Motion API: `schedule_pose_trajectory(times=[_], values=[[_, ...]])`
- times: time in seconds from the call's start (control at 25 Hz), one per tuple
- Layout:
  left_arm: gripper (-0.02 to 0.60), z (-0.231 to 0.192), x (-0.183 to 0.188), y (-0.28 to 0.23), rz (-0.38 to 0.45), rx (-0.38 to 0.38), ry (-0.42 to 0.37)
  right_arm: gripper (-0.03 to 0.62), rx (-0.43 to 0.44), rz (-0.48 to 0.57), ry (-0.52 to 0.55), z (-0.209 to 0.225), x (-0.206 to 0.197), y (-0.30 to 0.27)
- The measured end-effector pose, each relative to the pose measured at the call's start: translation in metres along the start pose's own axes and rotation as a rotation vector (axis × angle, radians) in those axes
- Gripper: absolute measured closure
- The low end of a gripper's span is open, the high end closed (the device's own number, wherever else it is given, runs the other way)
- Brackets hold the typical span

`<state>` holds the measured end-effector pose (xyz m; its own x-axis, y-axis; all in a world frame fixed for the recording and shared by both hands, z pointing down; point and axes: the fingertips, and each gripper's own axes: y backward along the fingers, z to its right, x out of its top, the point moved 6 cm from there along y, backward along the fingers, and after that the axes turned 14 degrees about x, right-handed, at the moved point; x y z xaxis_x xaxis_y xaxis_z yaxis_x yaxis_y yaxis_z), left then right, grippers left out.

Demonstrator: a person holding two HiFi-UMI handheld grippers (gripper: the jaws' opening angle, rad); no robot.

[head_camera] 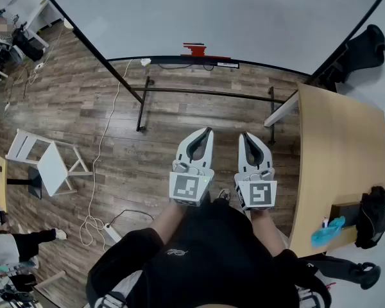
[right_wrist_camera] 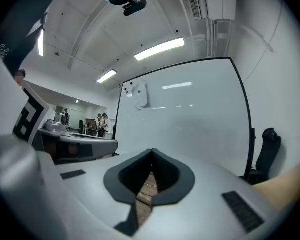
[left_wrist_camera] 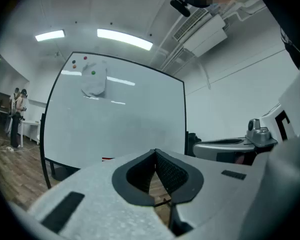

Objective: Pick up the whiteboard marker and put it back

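Note:
A red whiteboard marker (head_camera: 194,46) lies on the tray along the bottom edge of the whiteboard (head_camera: 231,11), far ahead of both grippers. In the left gripper view it shows only as a red sliver (left_wrist_camera: 107,159). My left gripper (head_camera: 208,131) and right gripper (head_camera: 243,135) are held side by side at waist height over the wood floor, pointing level at the board. Both are shut with nothing between the jaws, as seen at the left gripper (left_wrist_camera: 156,151) and the right gripper (right_wrist_camera: 151,151) in their own views. An eraser (left_wrist_camera: 94,82) hangs near the board's top.
A light wooden table (head_camera: 337,153) stands to the right, with a blue cloth (head_camera: 326,231) and a black bag (head_camera: 374,214) on it. A black chair (head_camera: 367,47) is at far right. A white folding stool (head_camera: 50,164) and a white cable (head_camera: 97,172) lie left. The board's frame legs (head_camera: 142,108) stand ahead.

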<state>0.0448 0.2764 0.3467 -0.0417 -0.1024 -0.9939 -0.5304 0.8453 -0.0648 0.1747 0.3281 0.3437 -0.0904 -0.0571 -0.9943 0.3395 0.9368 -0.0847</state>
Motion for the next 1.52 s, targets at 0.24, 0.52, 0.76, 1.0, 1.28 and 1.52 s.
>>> schedule_pose_trajectory(times=[0.24,0.52,0.76,1.0,1.28,1.52], values=[[0.575,-0.037,-0.005,-0.023,-0.019,-0.029,0.006,0.592,-0.007,-0.011,-0.015,-0.005,-0.005,-0.046],[0.575,-0.086,-0.007,-0.042,-0.045,-0.071,-0.031,0.592,-0.013,-0.039,-0.012,-0.021,-0.008,-0.099],[0.575,-0.107,-0.018,-0.062,-0.089,-0.076,0.019,0.592,-0.027,-0.092,-0.014,-0.016,-0.016,-0.121],[0.575,-0.104,-0.035,-0.098,-0.118,-0.092,-0.006,0.592,-0.012,-0.11,-0.019,0.013,-0.029,-0.147],[0.575,-0.094,-0.039,-0.159,-0.141,-0.042,-0.005,0.592,0.066,-0.144,-0.017,0.071,-0.041,-0.185],[0.575,-0.087,-0.053,-0.214,-0.206,0.023,-0.012,0.591,0.166,-0.266,0.014,0.128,-0.065,-0.226]])
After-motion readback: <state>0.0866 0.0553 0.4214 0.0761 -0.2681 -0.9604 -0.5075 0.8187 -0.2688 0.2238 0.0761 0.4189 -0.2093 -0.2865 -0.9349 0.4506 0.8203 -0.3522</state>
